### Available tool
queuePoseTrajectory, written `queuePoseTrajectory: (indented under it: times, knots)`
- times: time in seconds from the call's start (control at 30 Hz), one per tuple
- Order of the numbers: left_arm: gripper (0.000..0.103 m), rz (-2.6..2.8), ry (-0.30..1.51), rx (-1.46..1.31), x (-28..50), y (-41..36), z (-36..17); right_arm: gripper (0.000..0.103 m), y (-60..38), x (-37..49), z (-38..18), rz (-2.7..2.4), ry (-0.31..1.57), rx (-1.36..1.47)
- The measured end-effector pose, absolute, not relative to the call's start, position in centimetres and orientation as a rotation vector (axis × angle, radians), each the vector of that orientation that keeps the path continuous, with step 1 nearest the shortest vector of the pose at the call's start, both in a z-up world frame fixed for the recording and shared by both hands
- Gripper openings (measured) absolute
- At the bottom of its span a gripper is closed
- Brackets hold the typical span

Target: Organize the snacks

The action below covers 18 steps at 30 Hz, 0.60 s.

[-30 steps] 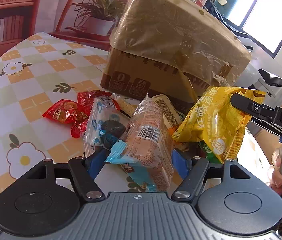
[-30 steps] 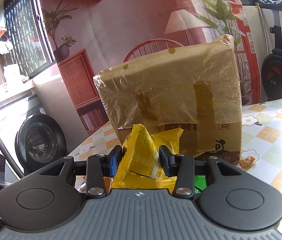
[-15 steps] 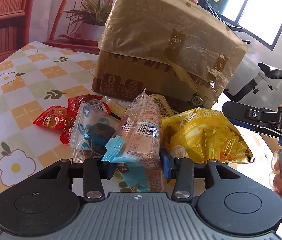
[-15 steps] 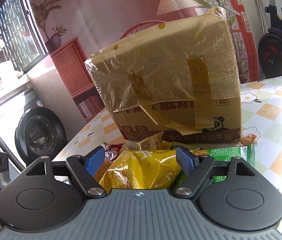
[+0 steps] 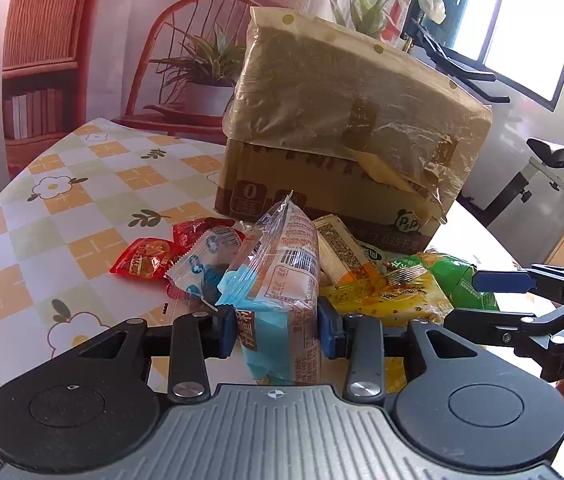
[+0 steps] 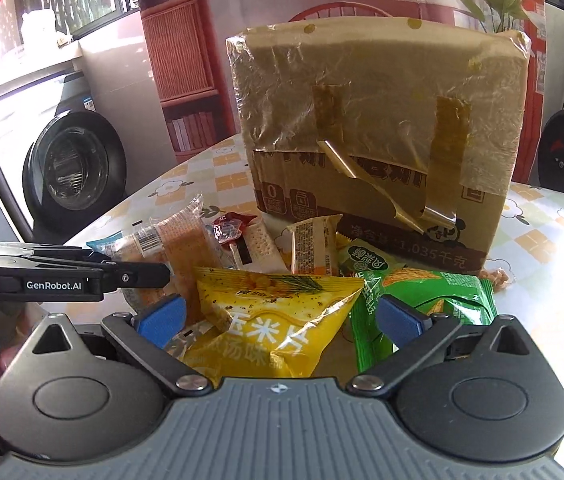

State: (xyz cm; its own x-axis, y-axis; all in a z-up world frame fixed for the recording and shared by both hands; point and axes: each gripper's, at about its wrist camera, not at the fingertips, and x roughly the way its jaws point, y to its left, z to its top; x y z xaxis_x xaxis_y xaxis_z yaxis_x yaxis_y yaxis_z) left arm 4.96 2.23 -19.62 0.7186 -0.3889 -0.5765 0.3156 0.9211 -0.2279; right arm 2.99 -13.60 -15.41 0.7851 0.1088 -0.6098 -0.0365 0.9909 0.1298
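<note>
My left gripper (image 5: 277, 330) is shut on a clear-and-blue bread packet (image 5: 282, 280) and holds it upright above the table. My right gripper (image 6: 277, 318) is open, its jaws wide apart on either side of a yellow corn-chip bag (image 6: 277, 320) that lies on the table. A green chip bag (image 6: 426, 296) lies just right of the yellow one. Further snacks lie in a pile in front of a taped cardboard box (image 6: 378, 132): red packets (image 5: 149, 262), a blue-dotted packet (image 5: 205, 264) and a beige bar (image 6: 316, 244). The box also shows in the left wrist view (image 5: 346, 132).
The table has a checked cloth with flowers (image 5: 57, 188). A red chair (image 5: 185, 40) and a potted plant (image 5: 205, 92) stand behind it. A washing machine (image 6: 73, 168) is at the left, an exercise bike (image 5: 542, 168) at the right.
My right gripper let go of the yellow bag, which now lies on the table, and opened wide. My left gripper closed on the bread packet and lifted it.
</note>
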Motion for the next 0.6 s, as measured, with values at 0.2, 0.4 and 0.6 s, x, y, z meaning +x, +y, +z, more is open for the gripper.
queuePoseTrajectory:
  times: [0.2, 0.4, 0.6]
  knots:
    - [0.041, -0.381, 0.658, -0.1, 4.8, 2.2, -19.6, 0.103, -13.4, 4.0, -16.4, 0.104, 0.723, 0.145]
    - [0.041, -0.38, 0.665, -0.104, 4.7, 2.3, -20.0, 0.085, -13.1, 6.1, -17.3, 0.122, 0.779, 0.167]
    - [0.041, -0.375, 0.661, -0.114, 4.6, 2.7, -20.1, 0.082, -13.6, 6.8, -18.5, 0.109, 0.838, 0.203]
